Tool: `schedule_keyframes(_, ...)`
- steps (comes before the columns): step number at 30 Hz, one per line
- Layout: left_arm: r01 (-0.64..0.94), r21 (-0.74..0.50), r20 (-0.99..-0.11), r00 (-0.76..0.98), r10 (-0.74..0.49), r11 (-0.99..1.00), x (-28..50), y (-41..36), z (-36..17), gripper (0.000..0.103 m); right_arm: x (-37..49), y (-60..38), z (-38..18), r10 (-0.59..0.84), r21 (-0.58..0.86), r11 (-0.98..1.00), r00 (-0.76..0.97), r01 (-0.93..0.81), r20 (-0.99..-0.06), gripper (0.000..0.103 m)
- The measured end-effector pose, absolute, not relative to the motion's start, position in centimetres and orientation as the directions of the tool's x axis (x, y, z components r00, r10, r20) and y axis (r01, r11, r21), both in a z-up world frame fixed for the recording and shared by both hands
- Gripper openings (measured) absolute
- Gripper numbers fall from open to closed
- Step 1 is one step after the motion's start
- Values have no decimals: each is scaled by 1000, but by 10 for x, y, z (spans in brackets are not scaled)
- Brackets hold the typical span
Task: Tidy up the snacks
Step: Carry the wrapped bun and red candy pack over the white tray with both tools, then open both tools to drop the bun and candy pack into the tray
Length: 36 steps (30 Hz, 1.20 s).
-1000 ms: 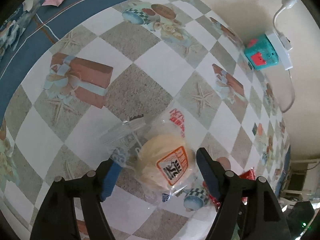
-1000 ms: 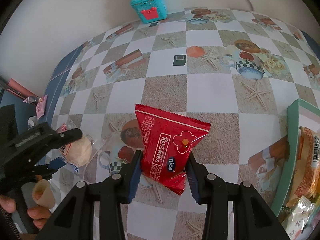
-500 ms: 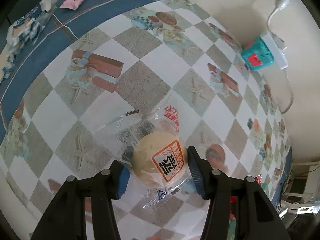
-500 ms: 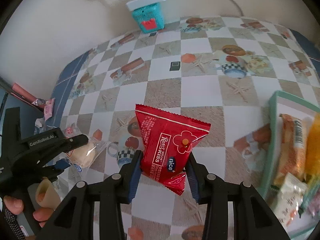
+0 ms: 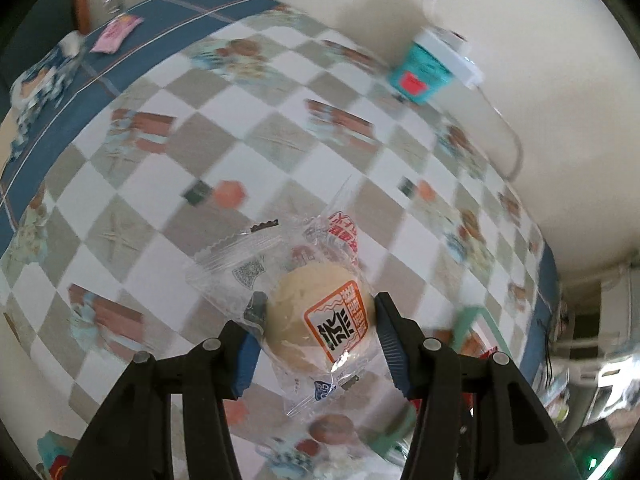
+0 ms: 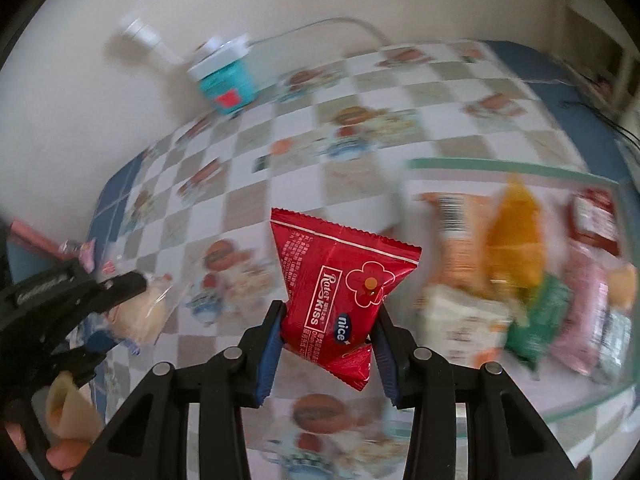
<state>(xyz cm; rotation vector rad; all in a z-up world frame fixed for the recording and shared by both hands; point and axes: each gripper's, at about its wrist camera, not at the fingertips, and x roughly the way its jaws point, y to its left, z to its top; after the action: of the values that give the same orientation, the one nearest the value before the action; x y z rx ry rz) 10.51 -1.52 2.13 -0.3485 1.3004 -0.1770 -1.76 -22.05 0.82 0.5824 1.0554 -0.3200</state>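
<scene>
My left gripper (image 5: pixel 318 320) is shut on a round pale bun in a clear wrapper (image 5: pixel 320 320) with an orange label, held above the checked tablecloth (image 5: pixel 280 136). My right gripper (image 6: pixel 327 340) is shut on a red Rater Kiss snack packet (image 6: pixel 340 288), also lifted off the table. In the right wrist view the left gripper (image 6: pixel 80 296) shows at the left with the bun (image 6: pixel 140 312) in it and a hand below it. A green-rimmed tray (image 6: pixel 500 166) with several snack packets lies at the right, blurred.
A teal box with a white power strip on it (image 5: pixel 424 68) stands against the wall at the back. A pink packet (image 5: pixel 116 34) lies on the blue border of the cloth at the far left. A green tray corner (image 5: pixel 468 320) shows behind the right finger.
The left gripper closed on the bun and lifted it. Both grippers rose and moved across the table toward the tray, which now fills the right of the right wrist view.
</scene>
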Motion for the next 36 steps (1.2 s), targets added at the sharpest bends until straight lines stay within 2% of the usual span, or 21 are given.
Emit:
schedule_keyframes(10, 299, -321, -901, 195, -386, 899, 43, -136, 39, 56, -83, -321, 16, -119, 239, 656, 410, 716, -904, 45)
schedule_keyframes(19, 461, -309, -921, 75, -383, 832, 0, -200, 17, 56, -122, -369, 0, -110, 239, 565, 359, 790, -927, 47)
schedule_keyframes(20, 463, -308, -922, 71, -382, 831, -2, -204, 16, 58, -123, -372, -2, -97, 253, 559, 365, 790, -926, 49)
schedule_keyframes(23, 449, -316, -919, 73, -387, 836, -2, -201, 14, 70, -125, -375, -5, -80, 270, 550, 371, 790, -925, 73)
schedule_keyframes(26, 423, -328, -913, 87, -398, 845, -2, -190, 15, 70, -128, -374, -4, -87, 262, 554, 367, 790, -926, 75)
schedule_keyframes(28, 397, -321, -912, 117, -394, 860, 0, -177, 16, 71, -130, -372, -4, -85, 265, 557, 371, 787, -925, 80)
schedule_keyframes(30, 368, -301, -914, 153, -377, 880, 2, -164, 16, 82, -131, -365, -2, -87, 265, 575, 380, 774, -921, 94)
schedule_keyframes(31, 349, -282, -916, 180, -360, 894, 4, -155, 17, 94, -132, -362, -1, -90, 265, 583, 385, 768, -918, 98)
schedule_keyframes(32, 333, -261, -918, 205, -340, 906, 5, -148, 17, 95, -133, -358, 0, -95, 264, 592, 391, 761, -915, 103)
schedule_keyframes(36, 293, -163, -919, 302, -253, 942, 5, -125, 23, 95, -135, -338, 6, -106, 258, 640, 417, 724, -903, 103)
